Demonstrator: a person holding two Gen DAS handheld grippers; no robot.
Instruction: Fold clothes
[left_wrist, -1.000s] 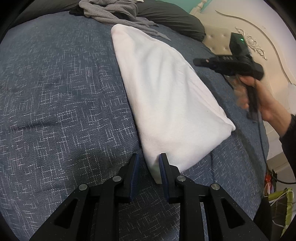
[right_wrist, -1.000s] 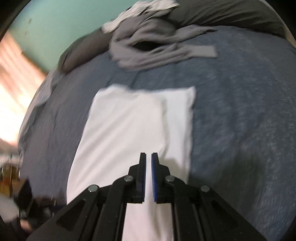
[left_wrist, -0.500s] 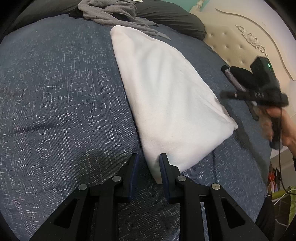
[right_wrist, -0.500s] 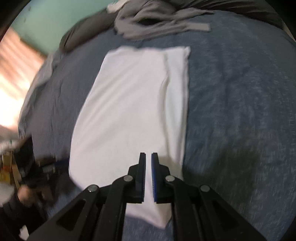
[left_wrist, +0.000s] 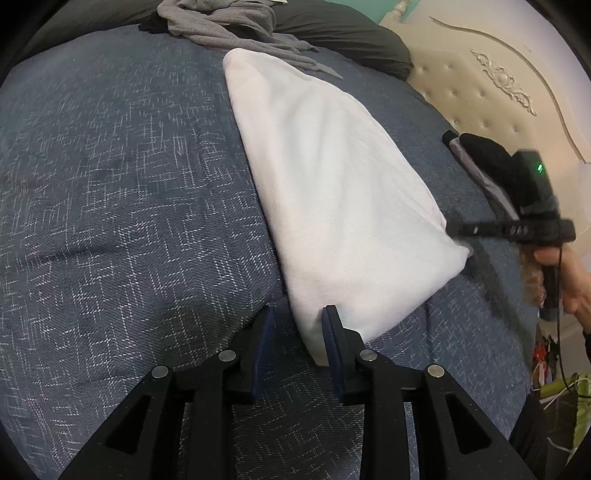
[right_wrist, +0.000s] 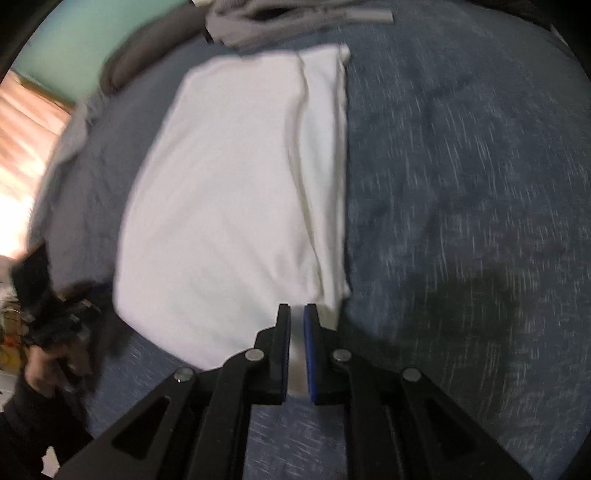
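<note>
Left gripper (left_wrist: 295, 332) agape at white garment (left_wrist: 332, 184) corner (right gripper (right_wrist: 296, 325) narrowed).

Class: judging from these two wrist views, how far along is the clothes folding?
Done: the white garment lies folded into a long strip. In hand: the left gripper and right gripper sit at its near corners, neither clearly gripping. Left: the final fold, then the crumpled grey garment.

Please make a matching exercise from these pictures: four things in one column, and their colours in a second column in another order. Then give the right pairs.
Things:
1. folded cloth
2. bedspread
3. crumpled garment
4. headboard

Colours:
A. grey
B. cream
C. white
D. dark blue with a light pattern

Pairs: 1-C, 2-D, 3-A, 4-B
</note>
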